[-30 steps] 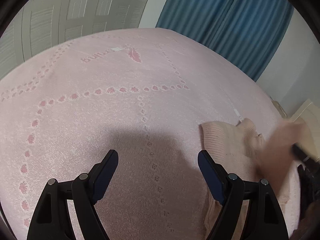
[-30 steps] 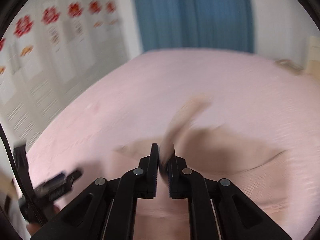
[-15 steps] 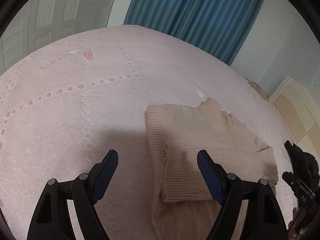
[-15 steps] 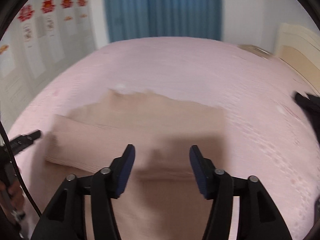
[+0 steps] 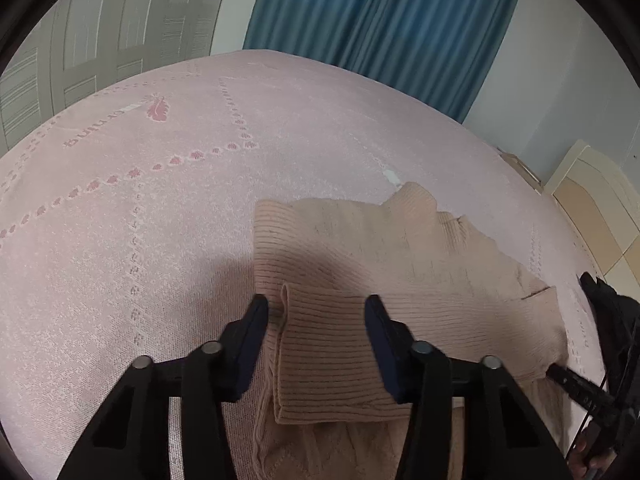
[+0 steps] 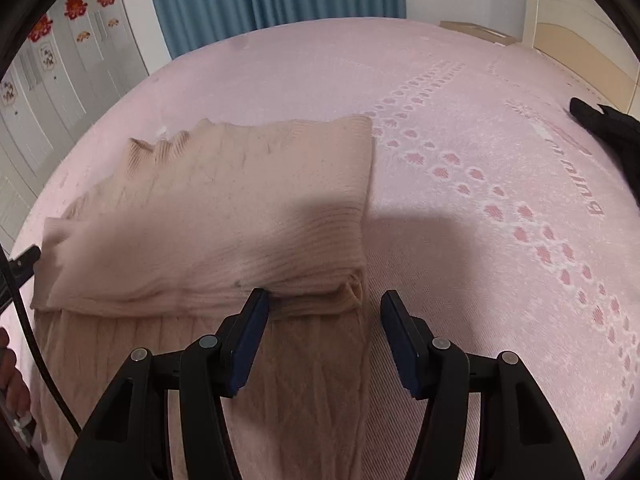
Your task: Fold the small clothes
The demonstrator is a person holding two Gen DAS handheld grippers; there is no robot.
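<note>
While your left gripper [image 5: 316, 312] hangs low over the bed, its two fingers stand wide apart and grip nothing. Between them lies the folded sleeve [image 5: 332, 356] of the sweater [image 5: 400, 252], a ribbed band laid across the garment; the sleeve's cuff end sits just inside your left finger [image 5: 250, 344], which rests at the sweater's left edge. Whether either finger touches the knit, you cannot tell from this view. The rest of the sweater spreads ahead of the gripper and off to its right, flat on the pink bedspread [image 5: 140, 240], with the collar at the far side. Far to the right of the gripper, at the picture's edge, your other gripper [image 5: 600, 360] shows as a black shape. Beyond the bed hangs a blue curtain [image 5: 380, 20].

Where your right gripper [image 6: 324, 308] looks out, its fingers are likewise spread wide and hold nothing. The sweater [image 6: 224, 208] lies ahead of it and to its left, with the sleeve [image 6: 192, 276] folded across the body as a thick ribbed roll. The folded edge runs just in front of your left finger [image 6: 248, 340], and the sweater's right edge ends between the two fingers, so your right finger [image 6: 404, 344] stands over bare bedspread [image 6: 500, 160]. The lower part of the sweater passes under the left finger, toward you. Far to the left of the gripper, a black cable [image 6: 36, 344] curves down the picture's edge.
</note>
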